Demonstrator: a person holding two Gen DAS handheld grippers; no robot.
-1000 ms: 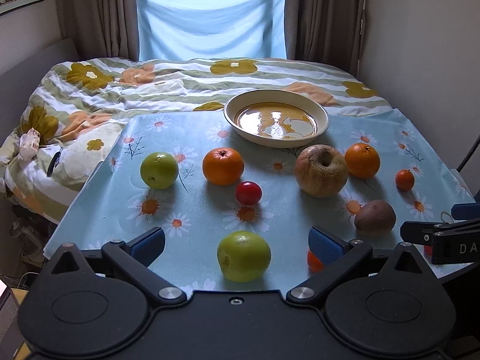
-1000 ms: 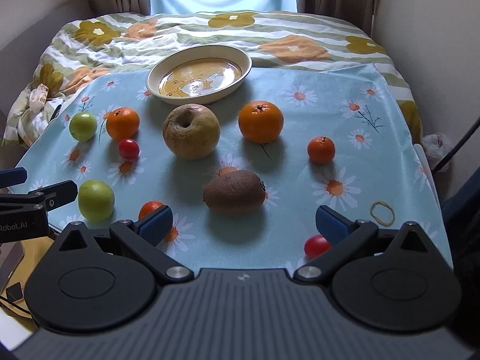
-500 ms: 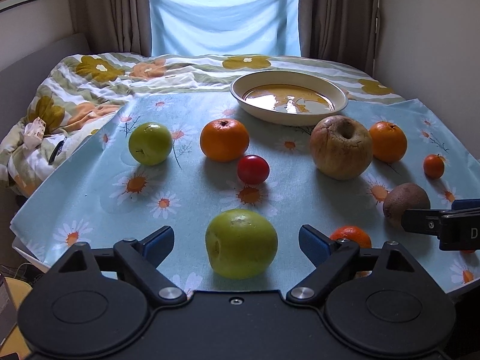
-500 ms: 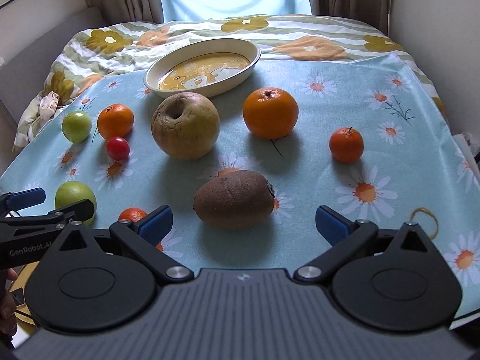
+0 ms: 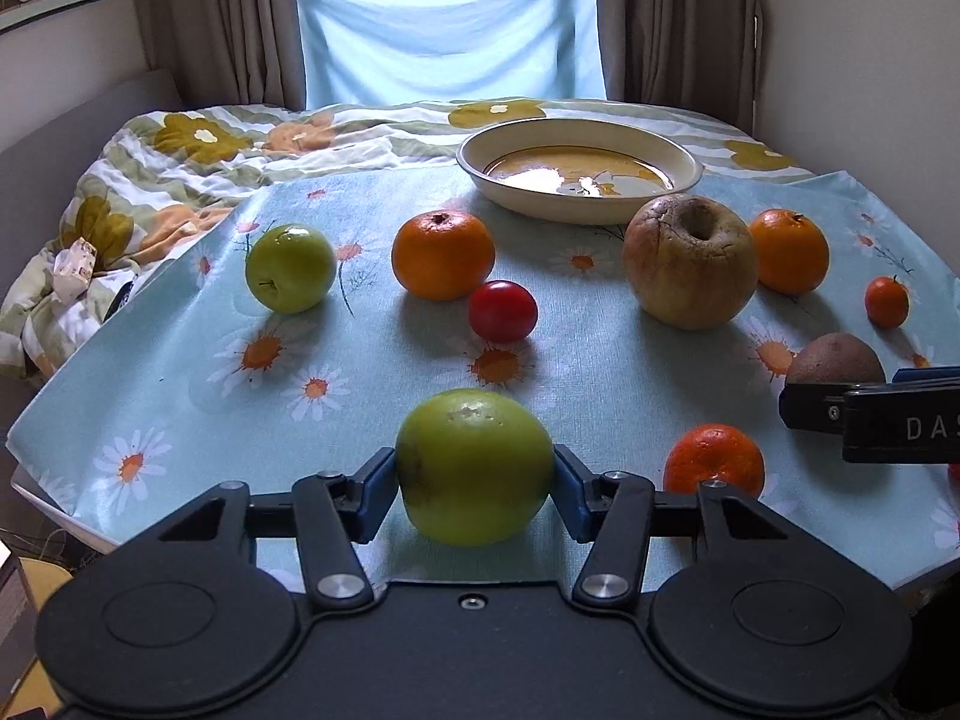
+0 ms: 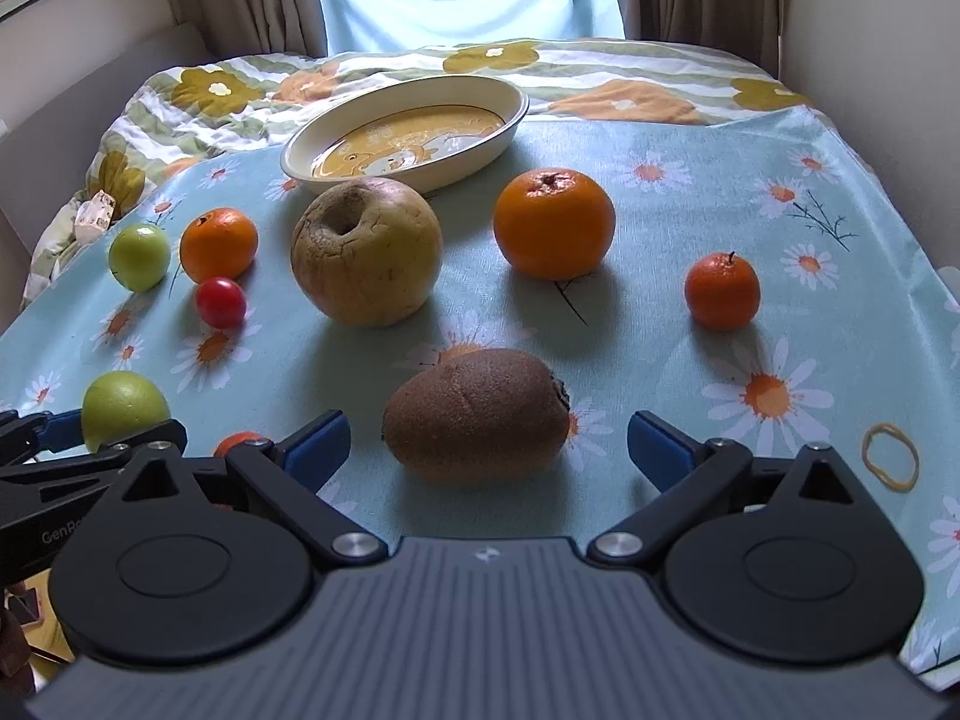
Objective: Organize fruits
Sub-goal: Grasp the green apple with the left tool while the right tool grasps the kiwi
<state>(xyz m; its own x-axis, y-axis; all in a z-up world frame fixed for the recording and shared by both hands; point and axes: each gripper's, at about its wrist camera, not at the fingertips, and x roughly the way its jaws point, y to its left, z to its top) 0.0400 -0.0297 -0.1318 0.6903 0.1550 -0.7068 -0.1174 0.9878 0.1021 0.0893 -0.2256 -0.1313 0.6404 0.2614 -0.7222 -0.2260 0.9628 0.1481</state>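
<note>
The left gripper (image 5: pixel 474 471) pinches the smooth round green apple (image 5: pixel 474 465) at the near tablecloth edge; it could squirt free. The right gripper (image 6: pixel 487 439) gapes around the fuzzy brown kiwi (image 6: pixel 477 414), which could roll away.

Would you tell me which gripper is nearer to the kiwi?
Right. The right gripper is open with the kiwi just ahead between its jaws; the left gripper, farther left, grips a green apple.

Both grippers, left gripper (image 5: pixel 474 483) and right gripper (image 6: pixel 487 441), had black linkages, silver screws, blue pads (image 6: pixel 317 438) and white lettering.
</note>
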